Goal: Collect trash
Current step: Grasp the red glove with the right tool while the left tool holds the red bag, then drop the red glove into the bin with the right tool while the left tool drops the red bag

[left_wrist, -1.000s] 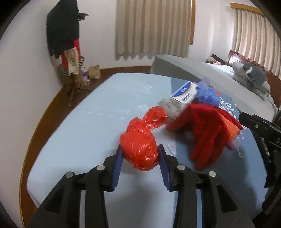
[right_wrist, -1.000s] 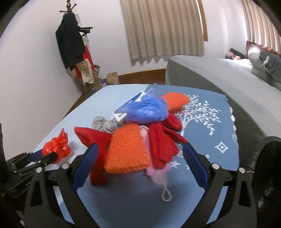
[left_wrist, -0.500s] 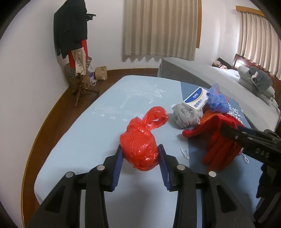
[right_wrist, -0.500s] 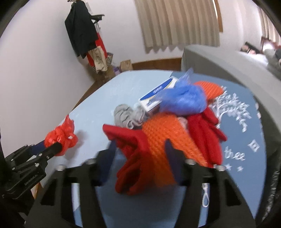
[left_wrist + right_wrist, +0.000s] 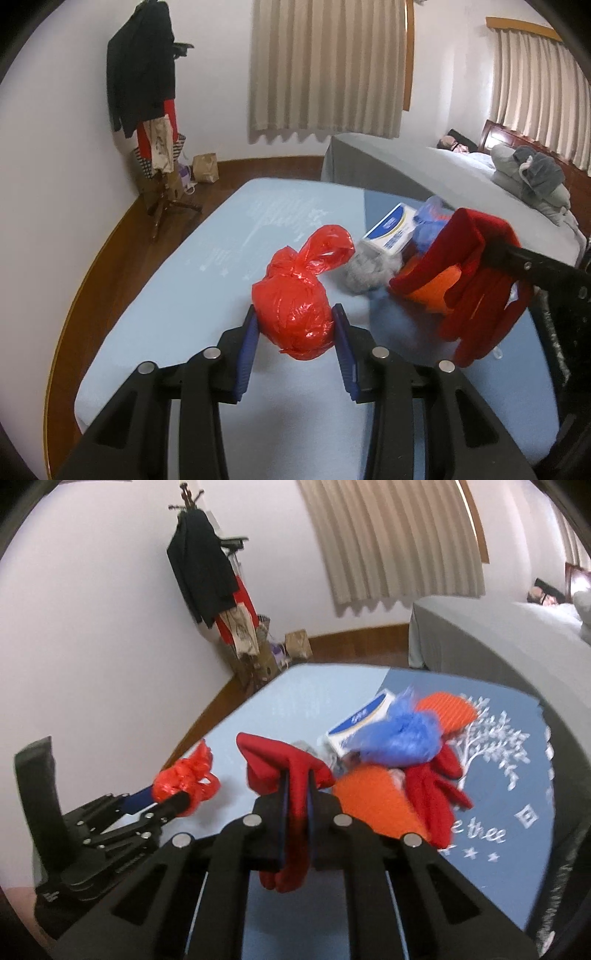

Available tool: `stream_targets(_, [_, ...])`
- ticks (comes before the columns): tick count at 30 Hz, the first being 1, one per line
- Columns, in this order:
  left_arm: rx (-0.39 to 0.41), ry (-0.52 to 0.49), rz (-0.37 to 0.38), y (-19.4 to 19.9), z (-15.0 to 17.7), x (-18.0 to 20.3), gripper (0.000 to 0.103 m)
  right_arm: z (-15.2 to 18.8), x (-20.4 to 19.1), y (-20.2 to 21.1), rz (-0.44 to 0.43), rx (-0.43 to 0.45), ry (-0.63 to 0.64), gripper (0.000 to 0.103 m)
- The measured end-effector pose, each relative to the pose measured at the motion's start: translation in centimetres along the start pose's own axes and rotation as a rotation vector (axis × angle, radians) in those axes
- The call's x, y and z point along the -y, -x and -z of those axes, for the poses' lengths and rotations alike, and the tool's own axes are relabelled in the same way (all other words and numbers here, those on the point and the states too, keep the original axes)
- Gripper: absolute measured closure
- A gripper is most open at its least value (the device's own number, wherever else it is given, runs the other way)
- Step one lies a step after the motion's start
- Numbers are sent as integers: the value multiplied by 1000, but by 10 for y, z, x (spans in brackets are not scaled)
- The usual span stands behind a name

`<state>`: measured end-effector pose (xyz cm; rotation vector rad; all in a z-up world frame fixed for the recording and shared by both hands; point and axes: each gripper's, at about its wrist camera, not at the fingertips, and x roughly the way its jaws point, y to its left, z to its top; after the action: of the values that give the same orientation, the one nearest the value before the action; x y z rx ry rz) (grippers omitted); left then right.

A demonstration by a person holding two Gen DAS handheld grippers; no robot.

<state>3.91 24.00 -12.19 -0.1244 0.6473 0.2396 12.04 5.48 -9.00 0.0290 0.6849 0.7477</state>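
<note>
The worktop (image 5: 177,302) in front of me, under a pale blue cloth that turns darker blue with a white tree print toward three o'clock, carries most of what I have to collect, so I judge the job as barely begun. No bin or trash bag shows in either view, so nothing counts as put away yet. The biggest piece is the red glove (image 5: 291,771), and my right tongs (image 5: 295,797) have just been closing on it; their blades now stand pressed together on the red fabric, with the glove draped over them and hanging below, its cuff raised clear of the heap. Next in size, at about ten o'clock from that grip, my left tongs (image 5: 295,328) stand clamped on the knotted red plastic bag (image 5: 295,306), one blue pad against each flank, the knot pointing away toward one o'clock. Those are the only two items I have in hand. Left on the cloth, from twelve to two o'clock of the right tongs, are an orange mesh piece (image 5: 373,805), a second red glove (image 5: 436,794), a crumpled blue bag (image 5: 402,734), a white and blue box (image 5: 360,718) and a small grey wad (image 5: 369,273). All of these lie touching or overlapping, so each will need its own pick.
</note>
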Motion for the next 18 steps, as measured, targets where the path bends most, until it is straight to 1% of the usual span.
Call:
stream_targets(3, [20,-21,14,7,-8,13,64,-7,4,17,19,28,-10,95])
stream_targets(6, [42,-46,46,14,-16,32,64,-7,14,40,57,59,-19,95])
stream_targets(13, [71,-103,171,21,-28,87,64,-1,51,88,149,104,-63,95])
stream_targets(18, [78,-150,270,23,-32,129,64,13,88,122,254,131,-118,95])
